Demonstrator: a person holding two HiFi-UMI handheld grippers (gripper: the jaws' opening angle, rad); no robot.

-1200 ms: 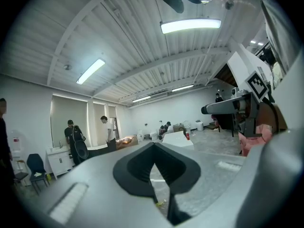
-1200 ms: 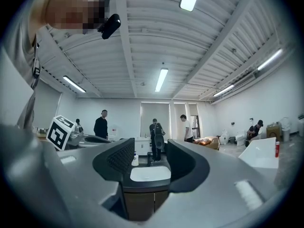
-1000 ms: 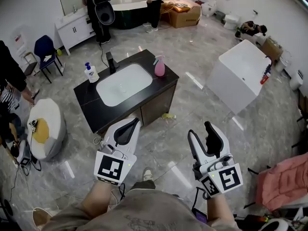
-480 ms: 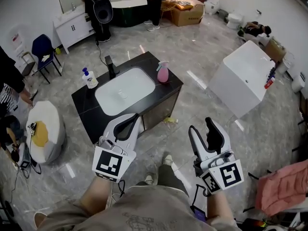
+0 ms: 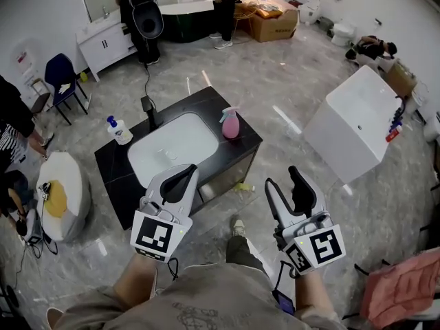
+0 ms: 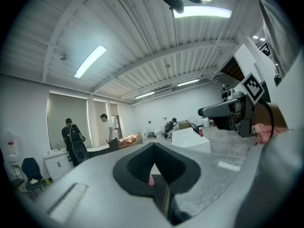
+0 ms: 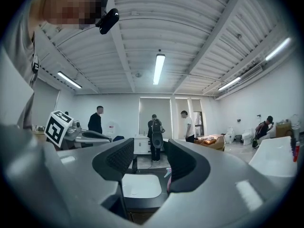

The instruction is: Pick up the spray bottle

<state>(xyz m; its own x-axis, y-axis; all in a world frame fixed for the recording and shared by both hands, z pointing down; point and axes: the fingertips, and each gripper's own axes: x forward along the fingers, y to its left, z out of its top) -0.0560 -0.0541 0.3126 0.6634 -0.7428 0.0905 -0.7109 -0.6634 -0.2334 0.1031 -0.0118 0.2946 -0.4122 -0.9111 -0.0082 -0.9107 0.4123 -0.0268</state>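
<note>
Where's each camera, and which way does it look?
Head view: on the person's head, looking down at the sink and spray bottle; both grippers show.
Left gripper view: rides the left gripper, looking along closed fingers; right gripper shows.
Right gripper view: rides the right gripper, looking between parted fingers at the sink.
Head, right gripper views share the spray bottle.

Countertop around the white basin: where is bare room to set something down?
Free: the back strip between faucet and spray bottle, and the countertop corner in front of that bottle. Crowded: the left end, with soap bottle beside the faucet.
</note>
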